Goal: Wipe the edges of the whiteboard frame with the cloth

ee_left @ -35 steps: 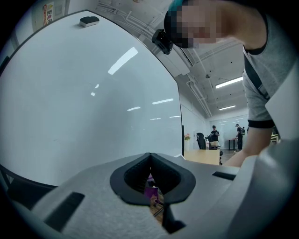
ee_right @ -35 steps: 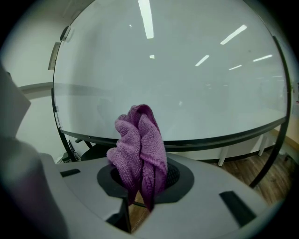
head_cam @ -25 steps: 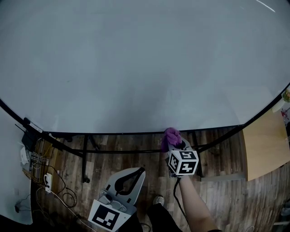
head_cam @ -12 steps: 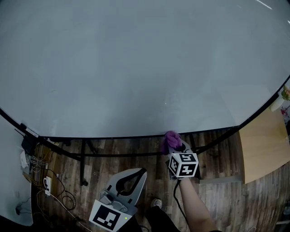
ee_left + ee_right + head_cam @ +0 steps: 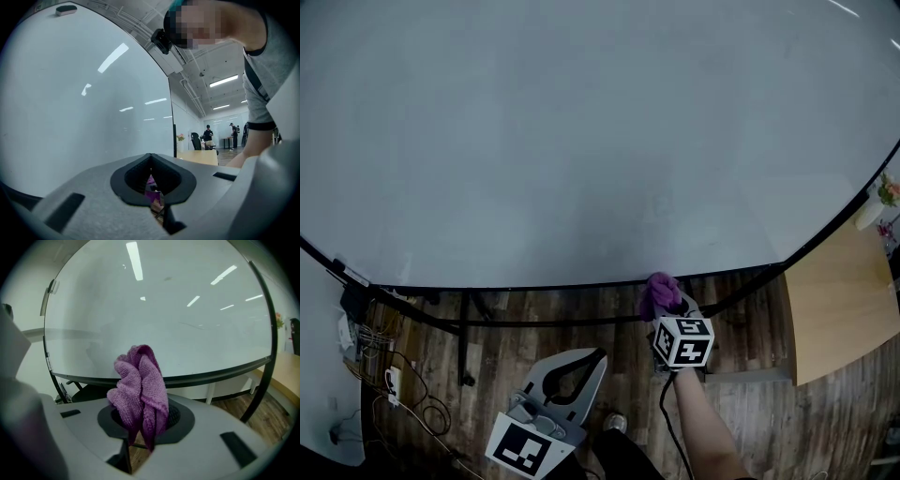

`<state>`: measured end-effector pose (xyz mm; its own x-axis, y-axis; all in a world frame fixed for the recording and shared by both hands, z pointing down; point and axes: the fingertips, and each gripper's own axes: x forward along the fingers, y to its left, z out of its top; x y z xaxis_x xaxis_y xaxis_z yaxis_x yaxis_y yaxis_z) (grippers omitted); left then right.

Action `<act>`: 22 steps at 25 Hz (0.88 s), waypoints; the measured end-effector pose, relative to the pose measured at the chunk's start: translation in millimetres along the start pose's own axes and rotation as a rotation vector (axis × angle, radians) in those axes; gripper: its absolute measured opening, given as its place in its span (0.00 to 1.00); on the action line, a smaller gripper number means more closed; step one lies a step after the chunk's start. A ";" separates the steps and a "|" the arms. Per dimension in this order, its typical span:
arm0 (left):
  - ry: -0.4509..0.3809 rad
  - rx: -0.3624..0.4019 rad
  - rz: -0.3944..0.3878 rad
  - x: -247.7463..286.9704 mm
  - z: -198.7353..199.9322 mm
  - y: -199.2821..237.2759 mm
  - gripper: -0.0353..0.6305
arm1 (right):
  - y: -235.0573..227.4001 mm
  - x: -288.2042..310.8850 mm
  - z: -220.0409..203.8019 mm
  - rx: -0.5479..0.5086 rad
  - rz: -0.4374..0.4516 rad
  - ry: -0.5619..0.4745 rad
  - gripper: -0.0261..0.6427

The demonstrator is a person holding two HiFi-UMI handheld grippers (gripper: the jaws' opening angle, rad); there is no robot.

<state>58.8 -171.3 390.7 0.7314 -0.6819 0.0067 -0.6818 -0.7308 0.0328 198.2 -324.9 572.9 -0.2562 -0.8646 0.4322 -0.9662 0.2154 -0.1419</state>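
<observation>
The whiteboard (image 5: 581,141) fills most of the head view, and its black frame (image 5: 534,286) runs along the bottom edge. A bunched purple cloth (image 5: 659,292) touches that lower edge right of centre. My right gripper (image 5: 666,307) is shut on the cloth from below. In the right gripper view the cloth (image 5: 140,390) sticks up out of the right gripper (image 5: 143,425), with the frame's lower bar (image 5: 211,376) just behind it. My left gripper (image 5: 595,356) hangs lower down, off the board, shut and holding nothing. In its own view the left gripper (image 5: 151,171) points along the board.
A wooden table (image 5: 834,300) stands at the right by the frame's right edge, with flowers (image 5: 889,192) on it. The board's black stand bars and legs (image 5: 464,337) cross the wooden floor. Cables and a power strip (image 5: 375,361) lie at the lower left. People (image 5: 207,136) stand far off.
My right gripper has slid the cloth slightly to the right along the lower frame edge. The left gripper has stayed low and shut.
</observation>
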 end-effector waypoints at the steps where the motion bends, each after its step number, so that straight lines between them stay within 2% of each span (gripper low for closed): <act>1: -0.001 0.001 0.000 2.5 -0.1 -2.7 0.08 | -2.3 -0.6 0.0 -0.002 0.002 0.000 0.17; 8: 0.004 0.000 0.003 11.1 -4.4 -16.1 0.08 | -1.9 0.1 -0.5 -0.013 0.026 0.001 0.17; 14: 0.003 -0.017 0.016 6.6 -4.1 -10.5 0.08 | -0.5 0.4 -0.3 -0.006 0.017 0.004 0.17; 22: -0.016 -0.021 -0.064 16.4 7.6 -1.0 0.08 | 1.4 -1.1 0.2 -0.010 -0.019 0.025 0.17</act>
<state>71.3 -182.0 383.2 0.7730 -0.6343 -0.0117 -0.6329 -0.7724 0.0539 197.1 -323.8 572.1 -0.2384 -0.8569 0.4570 -0.9711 0.2035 -0.1249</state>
